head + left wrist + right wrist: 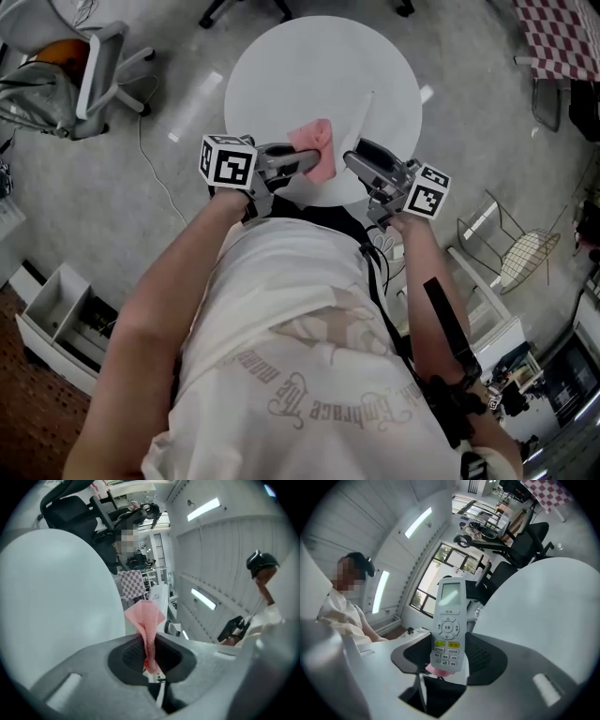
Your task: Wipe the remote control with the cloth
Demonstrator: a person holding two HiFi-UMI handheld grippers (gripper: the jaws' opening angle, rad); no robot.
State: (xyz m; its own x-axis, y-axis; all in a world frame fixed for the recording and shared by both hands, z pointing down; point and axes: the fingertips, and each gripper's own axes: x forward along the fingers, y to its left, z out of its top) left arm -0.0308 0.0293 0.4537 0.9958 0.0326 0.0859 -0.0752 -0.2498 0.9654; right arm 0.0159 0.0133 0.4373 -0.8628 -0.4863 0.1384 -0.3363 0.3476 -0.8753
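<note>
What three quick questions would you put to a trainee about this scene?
1. True or false: the left claw is shut on a pink woven cloth.
2. What stands between the jaws of the right claw? A. a white plastic remote control with its buttons facing the camera; B. a green cup; C. nothing.
3. Fill in: seen from the head view, the white table in front of the person is ___ in shape.

Key: 1 true; 2 A; 3 round.
</note>
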